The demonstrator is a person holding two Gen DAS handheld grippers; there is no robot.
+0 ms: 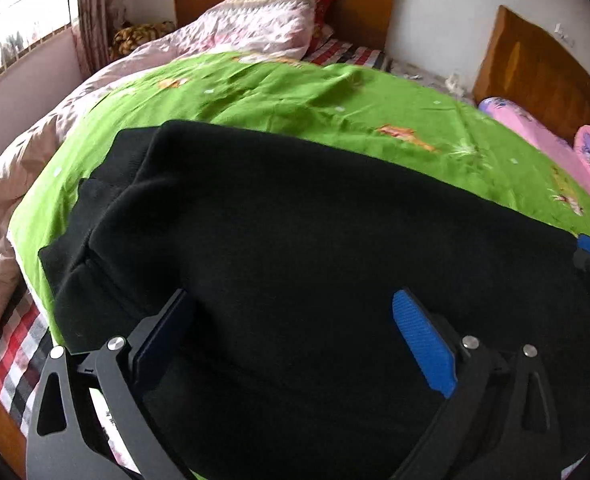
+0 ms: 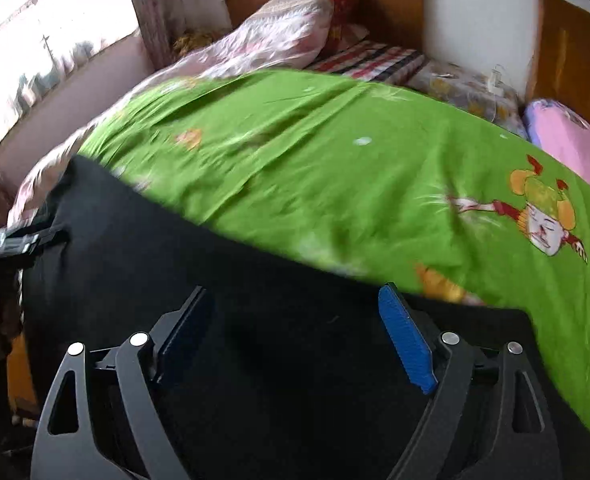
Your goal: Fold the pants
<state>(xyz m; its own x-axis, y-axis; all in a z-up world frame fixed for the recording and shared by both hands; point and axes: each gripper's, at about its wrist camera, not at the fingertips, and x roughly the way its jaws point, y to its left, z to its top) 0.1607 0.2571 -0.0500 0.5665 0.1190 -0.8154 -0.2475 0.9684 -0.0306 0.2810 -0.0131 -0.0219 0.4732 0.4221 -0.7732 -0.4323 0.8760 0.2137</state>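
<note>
Now hovered over black pants (image 1: 295, 240) on green sheet (image 1: 255, 92); left gripper (image 1: 291, 320) and right gripper (image 2: 295, 312) jaws wide apart, gripping nothing.

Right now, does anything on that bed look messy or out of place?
Only mildly. The black pants lie folded but rumpled at their left end on the green sheet, and a pink quilt is bunched along the bed's left edge.
</note>
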